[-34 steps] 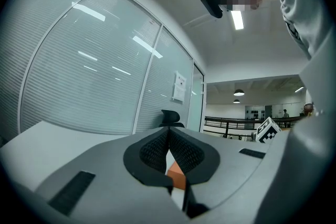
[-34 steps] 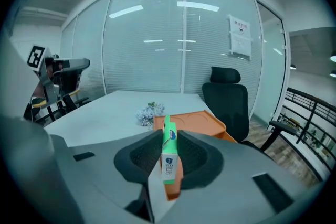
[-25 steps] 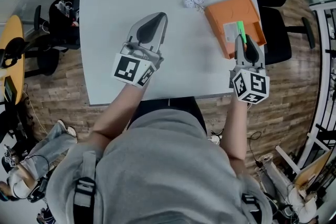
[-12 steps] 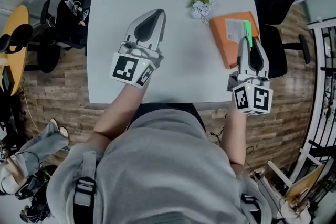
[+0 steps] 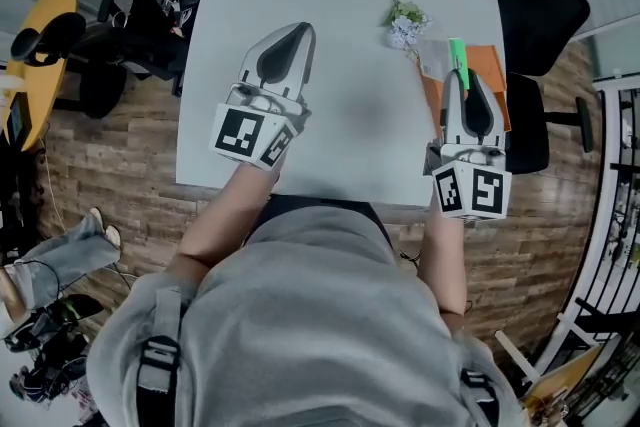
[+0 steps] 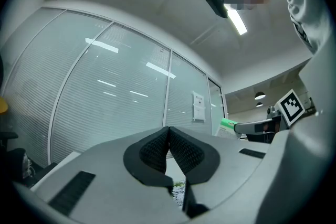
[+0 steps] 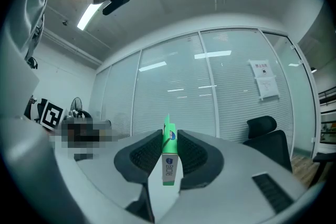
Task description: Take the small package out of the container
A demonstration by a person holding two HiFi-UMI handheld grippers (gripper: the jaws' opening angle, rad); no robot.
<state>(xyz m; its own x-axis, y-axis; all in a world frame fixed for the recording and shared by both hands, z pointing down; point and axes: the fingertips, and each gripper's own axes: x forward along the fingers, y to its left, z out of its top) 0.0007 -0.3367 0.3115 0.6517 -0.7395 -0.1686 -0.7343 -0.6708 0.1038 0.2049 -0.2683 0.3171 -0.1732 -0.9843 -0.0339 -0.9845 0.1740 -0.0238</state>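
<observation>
Small package (image 7: 168, 165) pinched in right gripper (image 7: 168, 138) jaws above orange container (image 5: 489, 65).

Both arms are stretched out in front of the body, elbows a little bent. The left gripper (image 5: 297, 35) angles slightly toward the right, jaws pressed together with nothing in them, and its marker cube (image 5: 250, 135) sits just ahead of the wrist. The right gripper (image 5: 461, 83) points straight ahead off the right forearm (image 5: 445, 260). Its jaws are clamped on the small package (image 7: 168, 160), which stands on edge between the pads. The two grippers are held well apart, both about level.
</observation>
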